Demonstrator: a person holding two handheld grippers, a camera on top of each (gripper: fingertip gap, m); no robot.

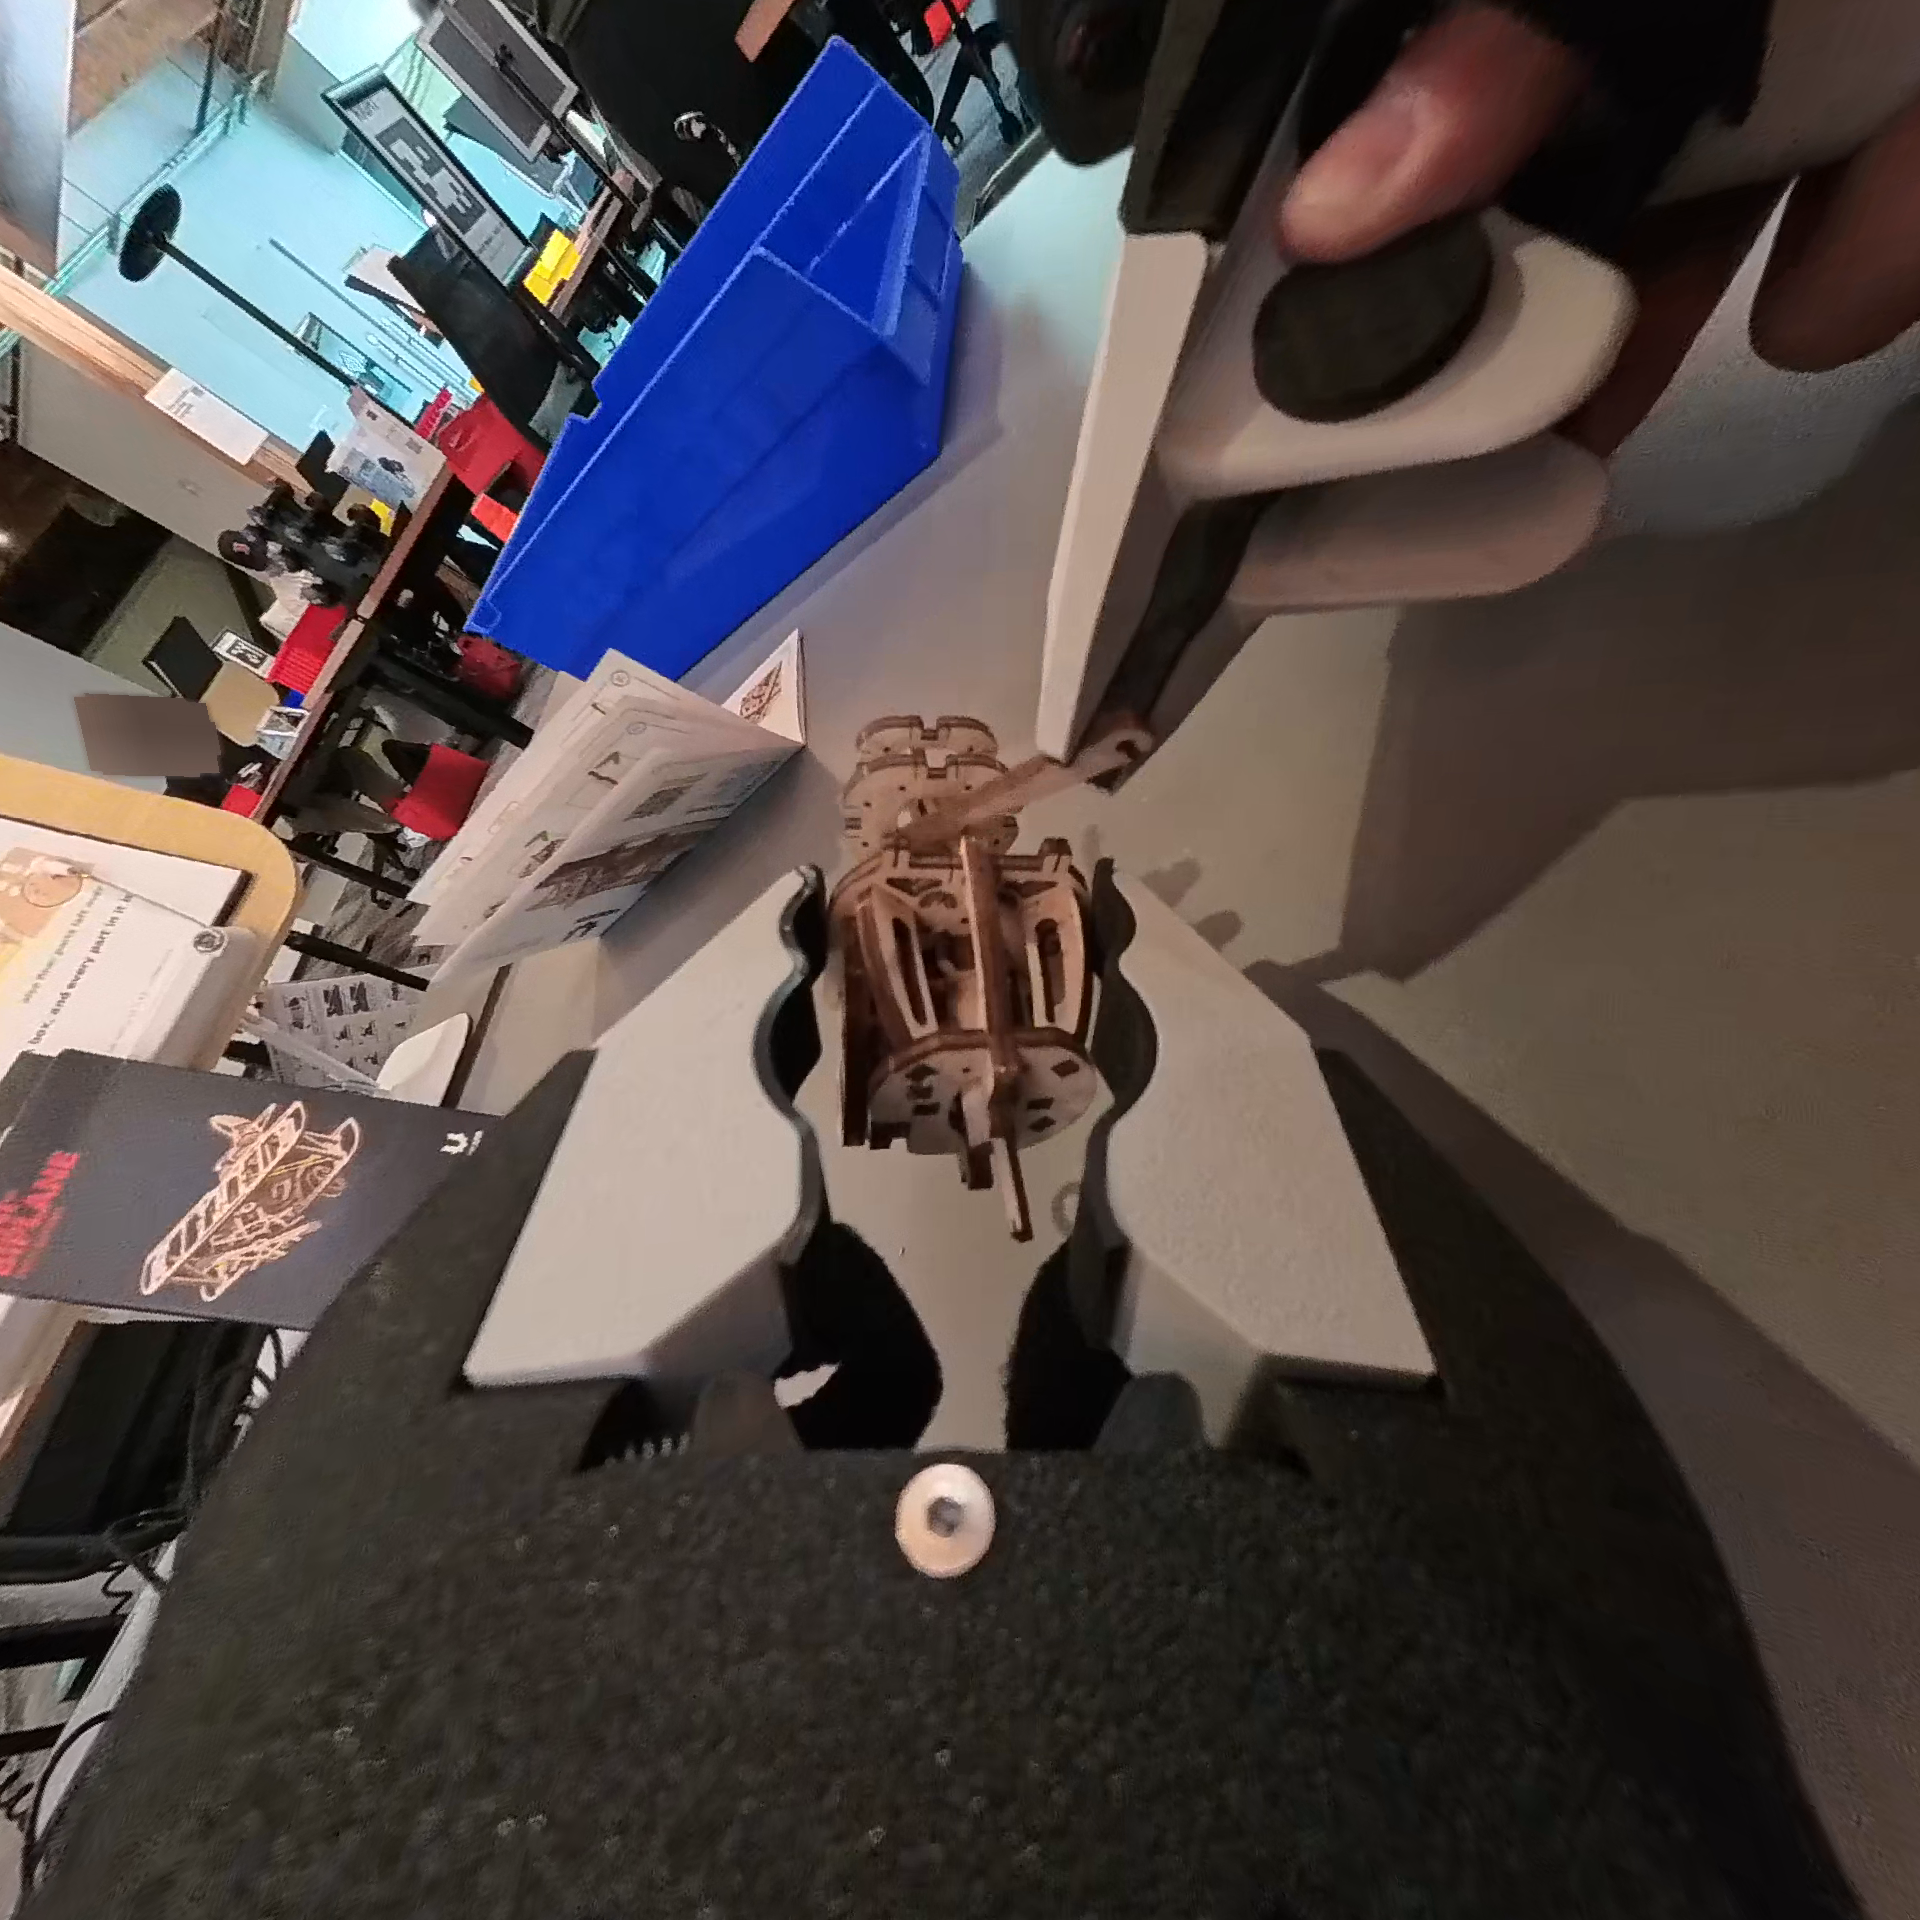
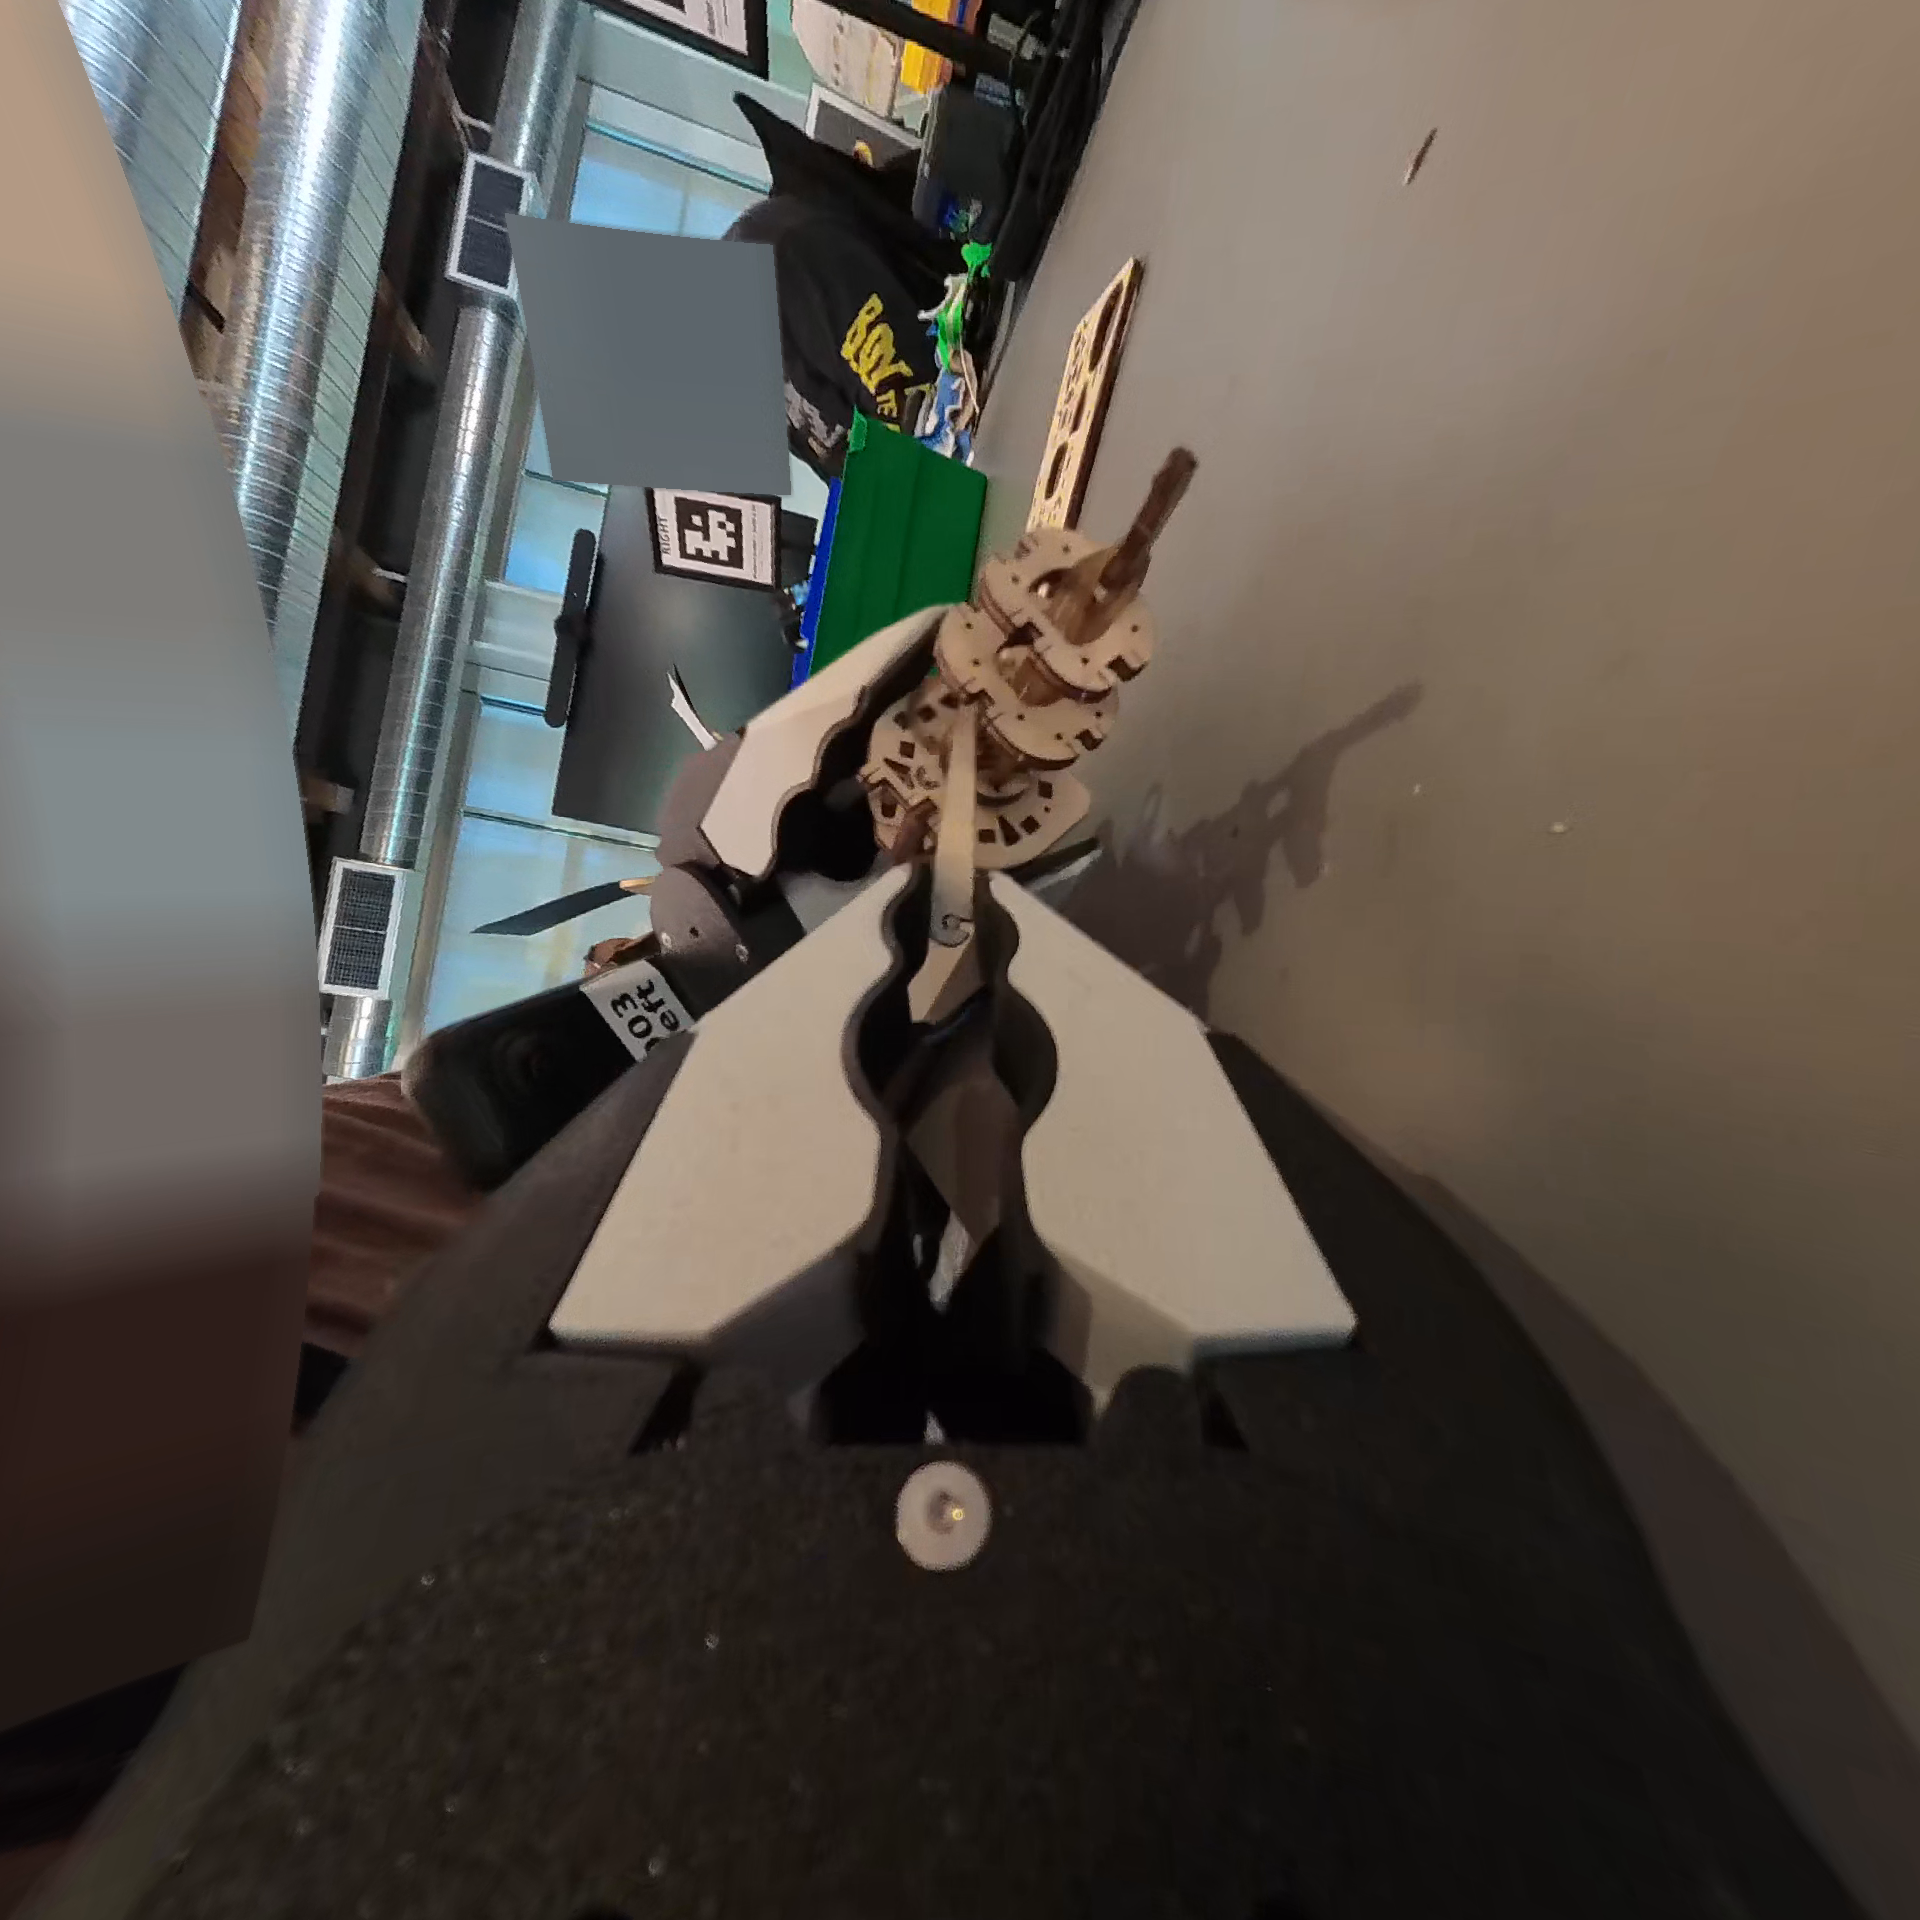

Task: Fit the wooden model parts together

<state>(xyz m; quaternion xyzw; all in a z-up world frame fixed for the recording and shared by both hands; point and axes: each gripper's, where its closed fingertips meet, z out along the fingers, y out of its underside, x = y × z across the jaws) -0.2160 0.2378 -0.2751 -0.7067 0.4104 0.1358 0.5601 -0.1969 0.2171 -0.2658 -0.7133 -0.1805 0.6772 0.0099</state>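
The pale laser-cut wooden model body (image 1: 961,997), a small barrel of slotted discs joined by thin ribs with an axle pin poking out of one end, sits between the fingers of the left tongs (image 1: 961,1023), lifted just above the grey surface (image 1: 1558,1039). It looks very light but brittle: the ribs and tabs are thin plywood and would likely snap under a hard squeeze or a sideways twist. The safest hold is probably across the solid end discs, as here, and not on the open ribbing or the pin. The left tongs are partly spread, their scalloped black pads pressed against both flanks of the barrel and pinching it.

The right tongs (image 2: 951,920) are almost pressed together and pinch a thin flat wooden strip (image 2: 956,842) by its lower end. The strip's far tip reaches in among the model's discs; in the left wrist view the same strip (image 1: 1023,784) slants from the right tongs down to the top of the barrel. Whether the tip is already seated in a slot I cannot tell. A strip this slender will flex and could crack, so the push should follow its length.

Nearby on the surface lie a folded white instruction booklet (image 1: 644,800), a blue plastic bin (image 1: 769,416) and a flat cut-out plywood sheet (image 2: 1086,395).
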